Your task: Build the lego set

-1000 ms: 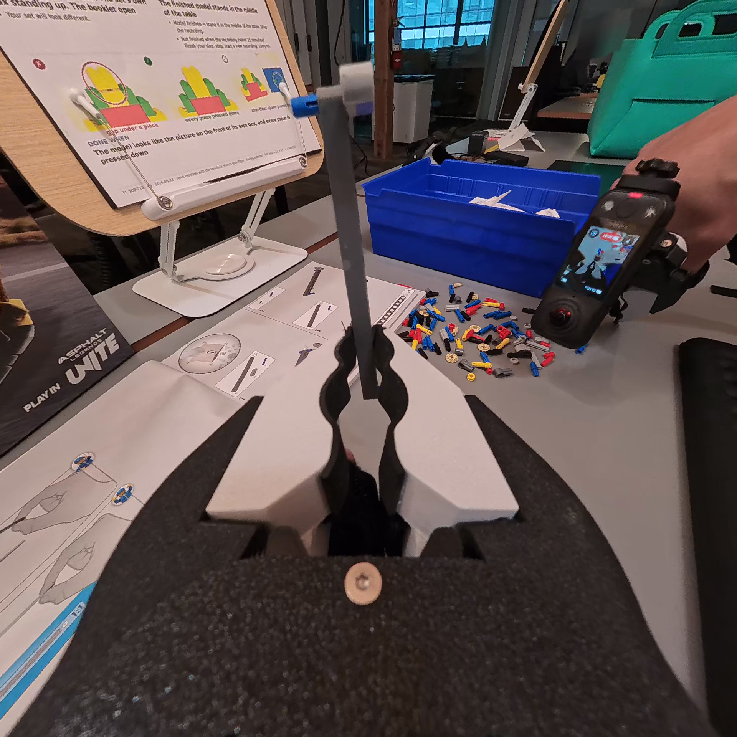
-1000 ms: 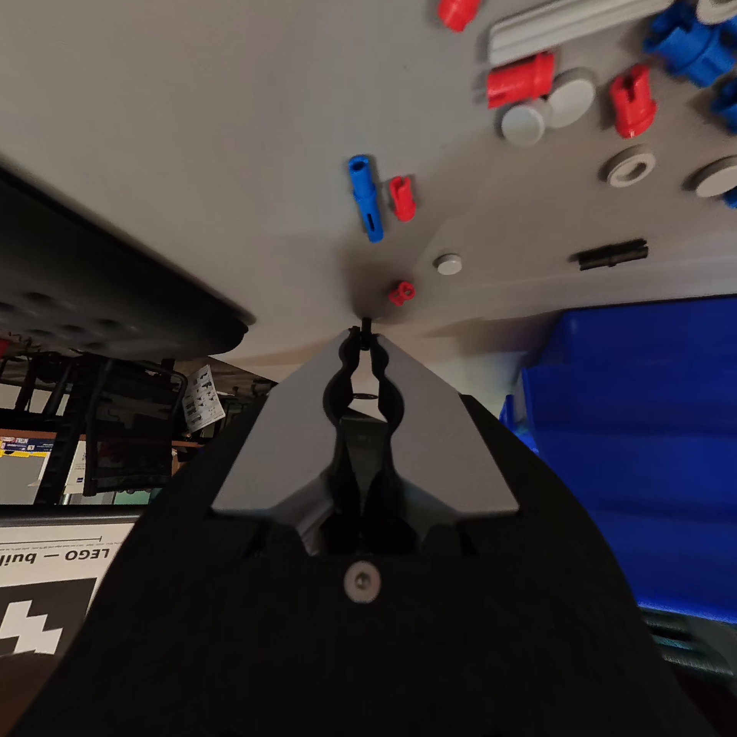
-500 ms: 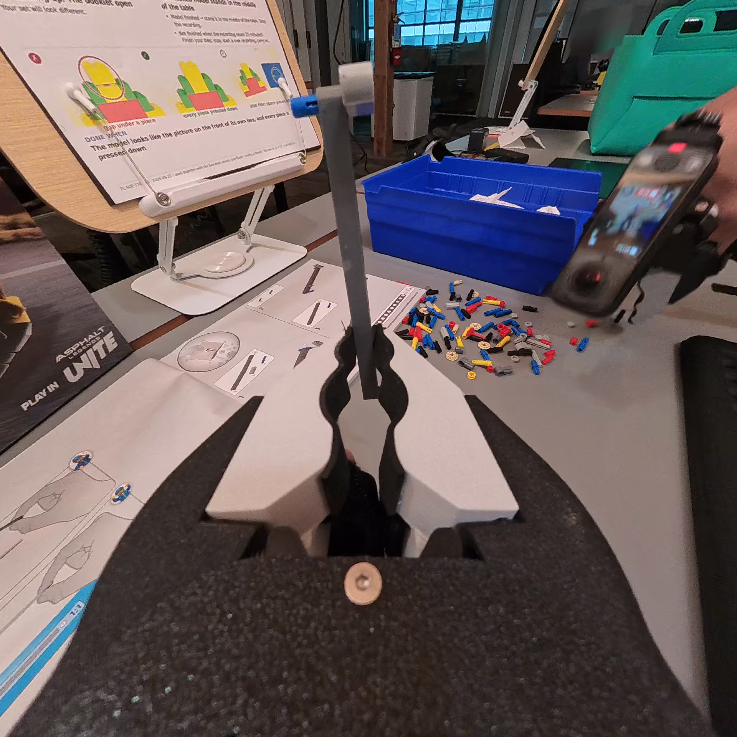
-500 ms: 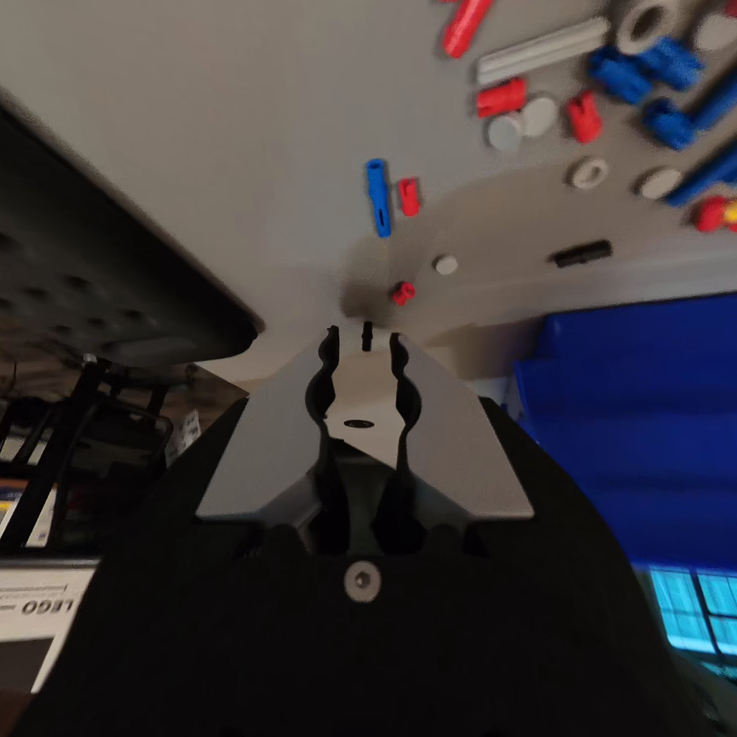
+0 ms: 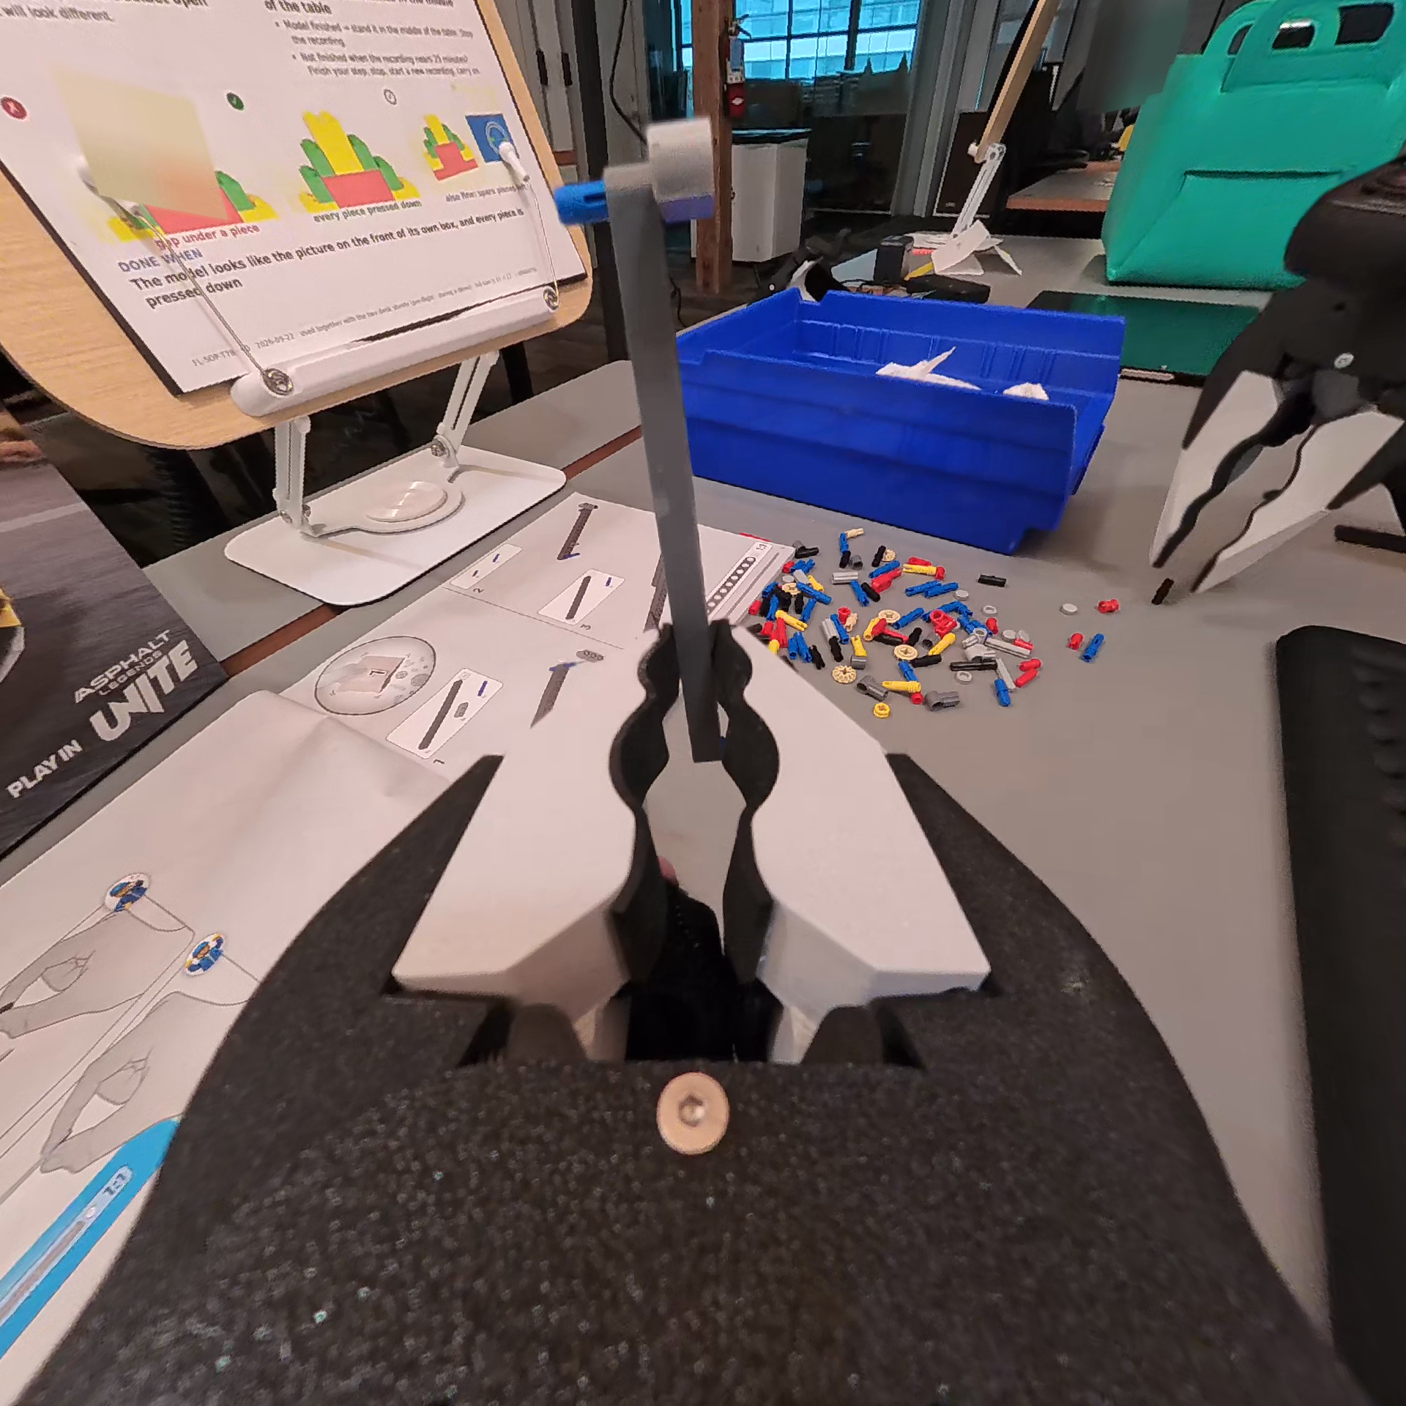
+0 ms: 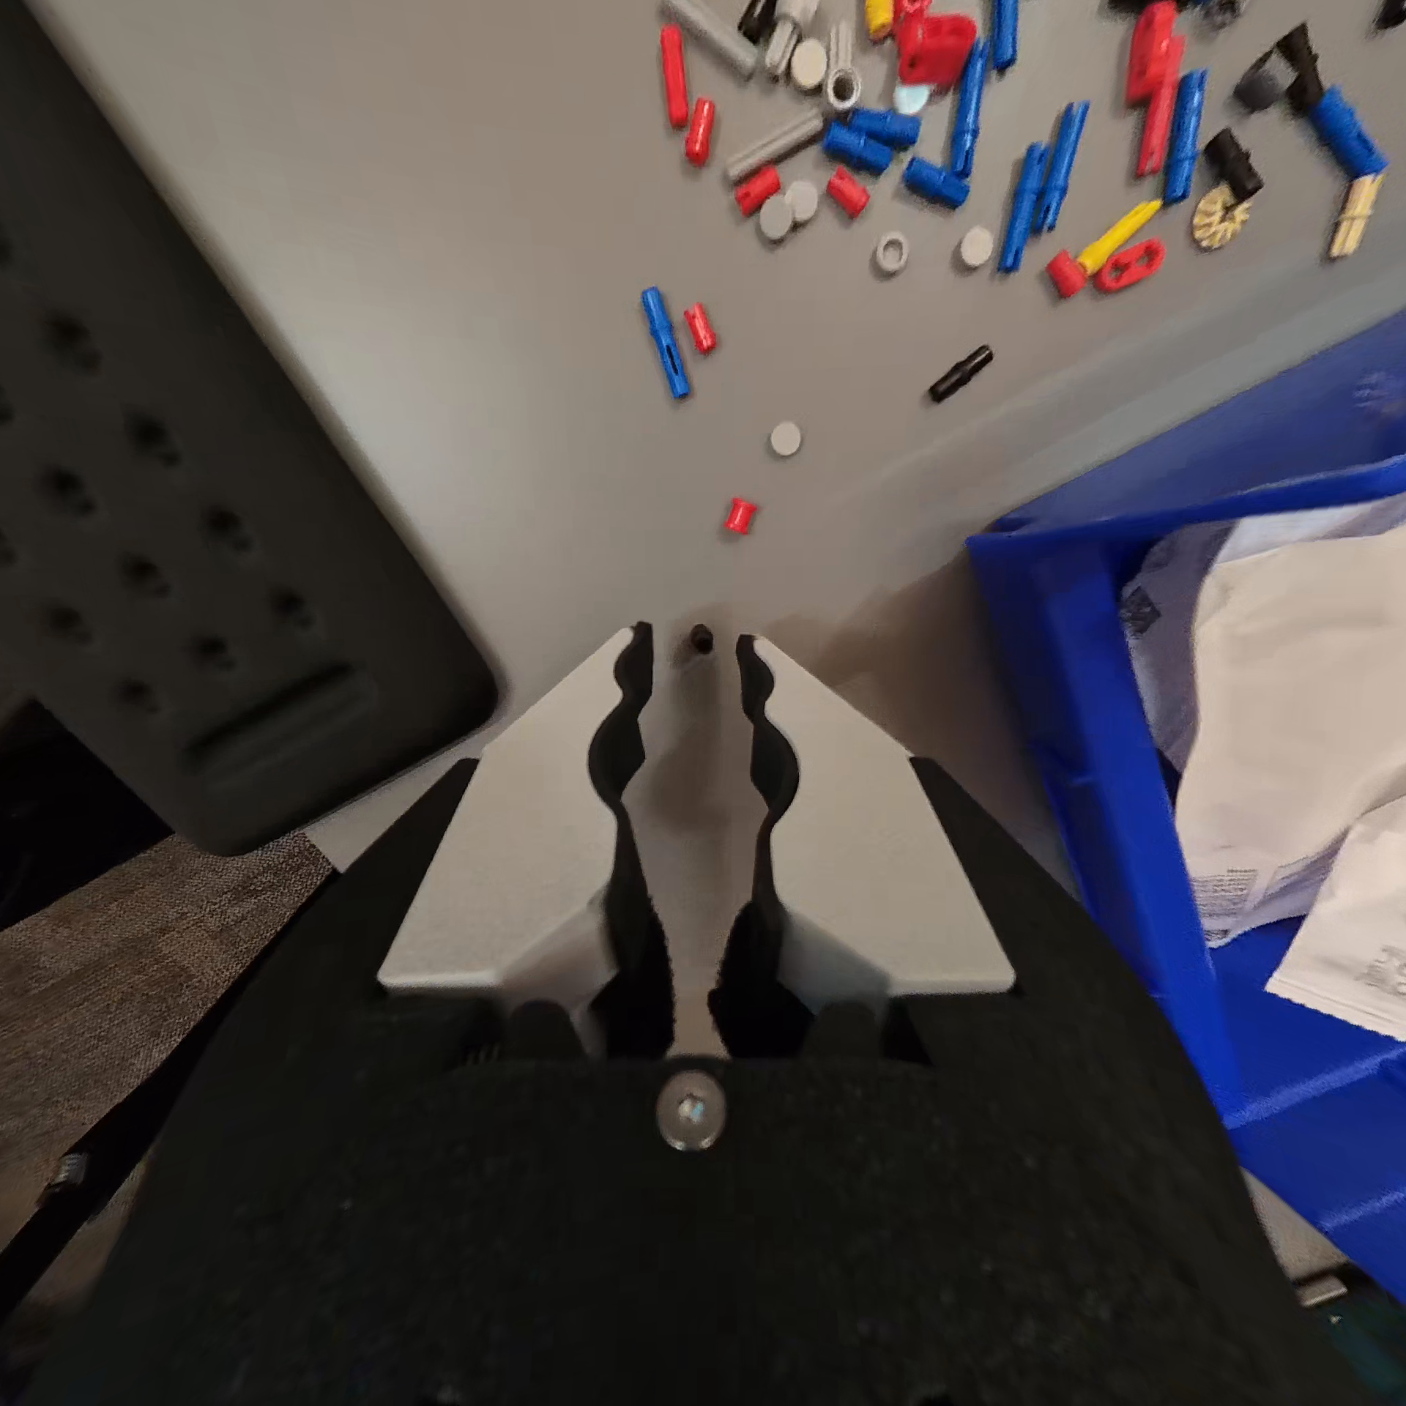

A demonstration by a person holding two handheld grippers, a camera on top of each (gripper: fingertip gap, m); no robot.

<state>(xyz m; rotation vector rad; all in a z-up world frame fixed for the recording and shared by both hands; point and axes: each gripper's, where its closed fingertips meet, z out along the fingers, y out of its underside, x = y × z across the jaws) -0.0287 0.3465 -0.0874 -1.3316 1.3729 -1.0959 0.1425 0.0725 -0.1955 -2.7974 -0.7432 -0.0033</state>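
My left gripper (image 5: 691,647) is shut on the lower end of a long dark grey beam (image 5: 660,456) and holds it upright above the instruction sheet. A blue pin (image 5: 580,202) and a light grey piece (image 5: 681,163) sit at the beam's top. My right gripper (image 6: 694,647) is open just above the table, with a small black pin (image 6: 700,640) standing between its fingertips and not gripped. The same gripper shows in the left wrist view (image 5: 1187,582) at the right, tips down beside the black pin (image 5: 1162,591). A pile of small coloured pieces (image 5: 898,624) lies on the grey table.
A blue bin (image 5: 898,426) holding white paper bags stands behind the pile. A wooden stand with an instruction page (image 5: 289,190) is at the back left. An open instruction booklet (image 5: 426,669) lies under my left gripper. A black perforated mat (image 6: 190,532) lies beside my right gripper. Across from one pair of fingers to the other is roughly 35 cm.
My right gripper opened, let go of the small black pin and drew back and tilted, so more of the pile and bin show. My left gripper kept the beam still.
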